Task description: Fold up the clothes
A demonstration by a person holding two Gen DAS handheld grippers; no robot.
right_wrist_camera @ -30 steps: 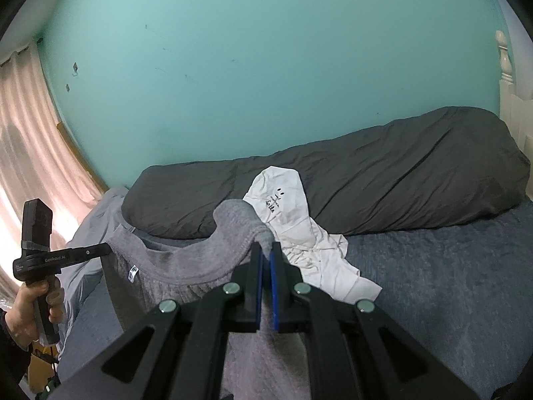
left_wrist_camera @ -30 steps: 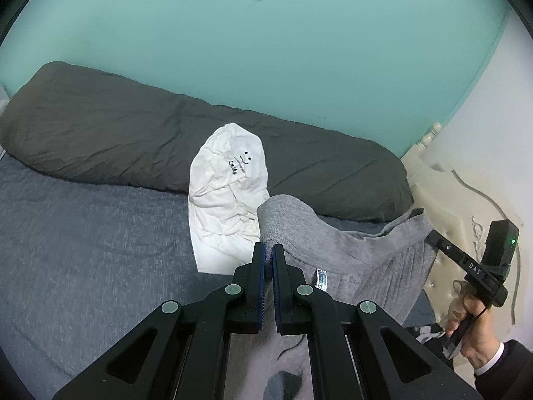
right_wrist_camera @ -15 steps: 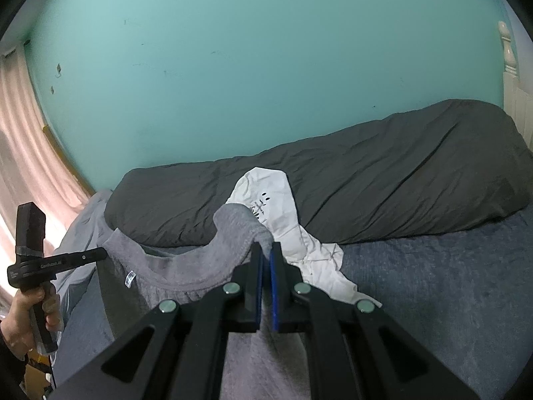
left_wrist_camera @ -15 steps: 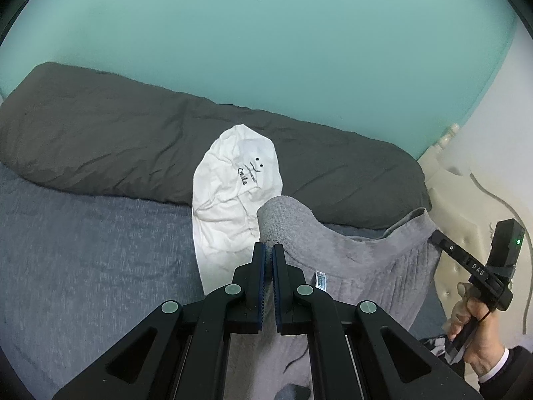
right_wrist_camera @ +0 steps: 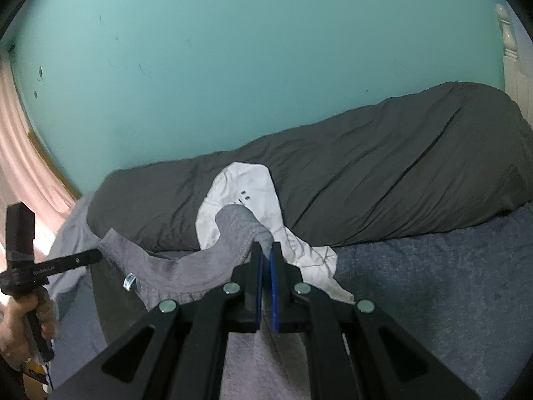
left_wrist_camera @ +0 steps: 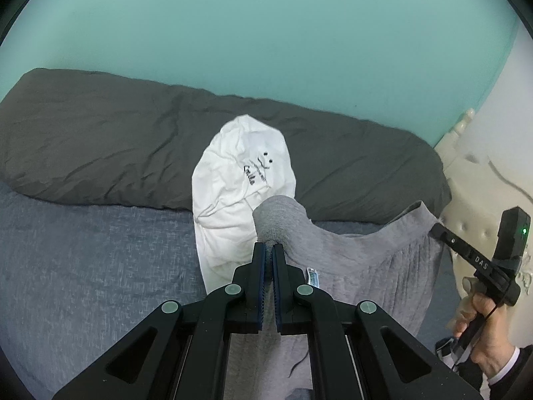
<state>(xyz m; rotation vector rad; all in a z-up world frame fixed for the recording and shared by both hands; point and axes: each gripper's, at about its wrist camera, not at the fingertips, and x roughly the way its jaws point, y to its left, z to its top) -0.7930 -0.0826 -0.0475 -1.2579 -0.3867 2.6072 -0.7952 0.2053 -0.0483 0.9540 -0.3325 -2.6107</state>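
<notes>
Grey knit garment [left_wrist_camera: 359,260] stretched between both grippers above the blue-grey bed sheet [left_wrist_camera: 83,266]: left gripper [left_wrist_camera: 268,250] and right gripper [right_wrist_camera: 265,250] jaws each clamped narrow on its top edge. Crumpled white shirt [left_wrist_camera: 240,200] lies behind, against the dark grey duvet roll [right_wrist_camera: 399,173].

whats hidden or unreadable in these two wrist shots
- Grey garment: its lower part, left wrist view, hidden behind the left claw and cut by the bottom edge.
- White shirt: print too small to read; right wrist view, partly behind the grey cloth.
- Label: too small to read.
- Right claw: its pinch point is buried in cloth.
</notes>
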